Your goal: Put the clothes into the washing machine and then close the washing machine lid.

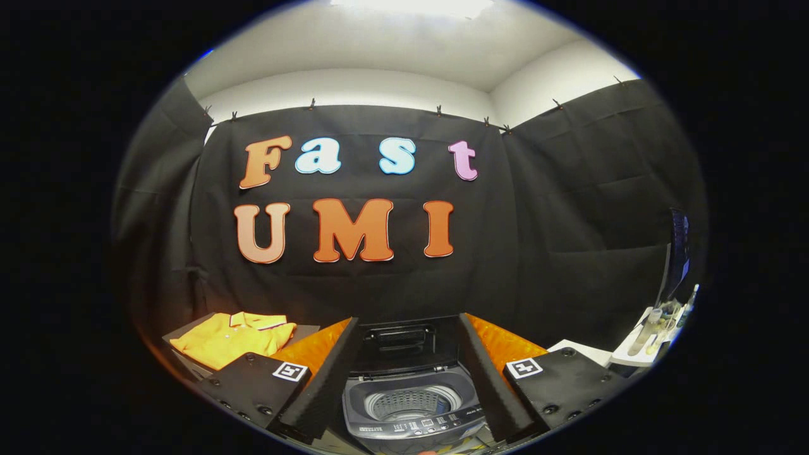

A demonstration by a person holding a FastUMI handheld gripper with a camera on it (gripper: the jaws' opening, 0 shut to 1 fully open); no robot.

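Hand-held gripper spread wide, washing machine between fingers, orange shirt beyond left finger

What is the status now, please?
Gripper open, holding nothing. Washing machine between fingers, lid up. Orange shirt folded, off to the left. Nothing in the way.

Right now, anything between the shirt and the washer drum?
Nothing visible. The washer lid stands raised, so the drum is open from above. The orange shirt lies off to the fingers' left. The gripper is open, holding nothing.

Fingers ribbed, apart, apparently with square tags.
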